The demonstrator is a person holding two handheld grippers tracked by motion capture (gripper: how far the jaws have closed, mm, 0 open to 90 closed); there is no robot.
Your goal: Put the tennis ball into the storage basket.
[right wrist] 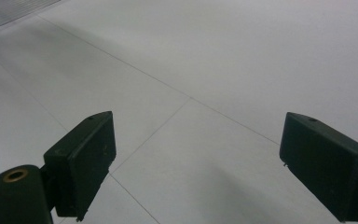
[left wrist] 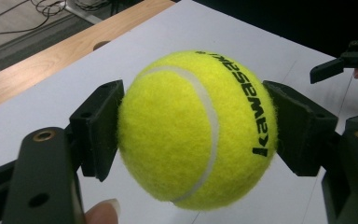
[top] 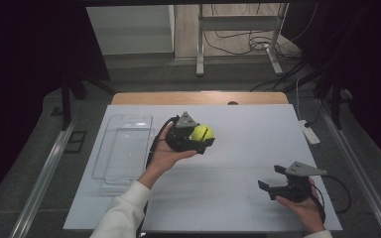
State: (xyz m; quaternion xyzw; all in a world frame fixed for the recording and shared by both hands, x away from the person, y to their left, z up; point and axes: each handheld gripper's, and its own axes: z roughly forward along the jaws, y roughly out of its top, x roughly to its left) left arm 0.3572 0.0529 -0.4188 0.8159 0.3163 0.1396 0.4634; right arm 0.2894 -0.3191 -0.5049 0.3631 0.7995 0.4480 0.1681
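A yellow tennis ball (top: 202, 132) is clamped between the jaws of my left gripper (top: 201, 135), held above the middle of the white table (top: 258, 129). In the left gripper view the ball (left wrist: 198, 128) bulges between both pads and carries black lettering. My right gripper (top: 272, 177) stands open near the table's front right, jaws pointing left. In the right gripper view its jaws (right wrist: 193, 163) are wide apart over bare white surface.
A clear plastic tray (top: 124, 148) lies on the left side of the table. A small white device (top: 310, 133) with a cable sits at the right edge. A wooden strip (top: 198, 97) borders the far side.
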